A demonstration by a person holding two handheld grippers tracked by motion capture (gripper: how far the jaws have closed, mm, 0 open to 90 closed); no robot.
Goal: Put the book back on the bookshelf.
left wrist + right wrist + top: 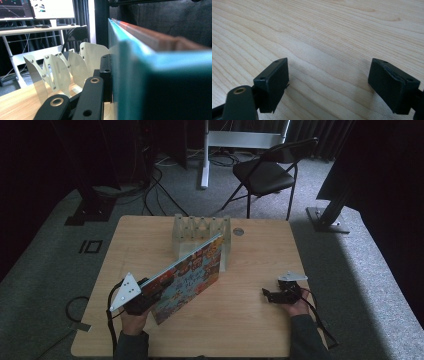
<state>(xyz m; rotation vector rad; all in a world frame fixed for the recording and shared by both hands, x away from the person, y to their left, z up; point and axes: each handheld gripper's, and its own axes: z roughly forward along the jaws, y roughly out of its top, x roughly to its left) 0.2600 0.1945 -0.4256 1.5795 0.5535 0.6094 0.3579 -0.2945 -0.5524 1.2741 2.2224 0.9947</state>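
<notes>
We've got the left claw [150, 292] clamped on the lower corner of a flat, colourfully printed book with a teal edge [192, 270], held tilted above the light wooden counter [250, 315]. Its far corner sits at the white slotted metal rack [200, 232] (contact unclear). Right claw [270, 295] rests on the counter well apart, jaws spread wide, nothing between them.

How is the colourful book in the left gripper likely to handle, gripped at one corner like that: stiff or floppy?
The book probably handles stiff: held by the left gripper at one corner, it runs straight toward the rack without sagging. Its thick edge suggests some weight, so it may twist in the grip. The cover may be slippery.
</notes>
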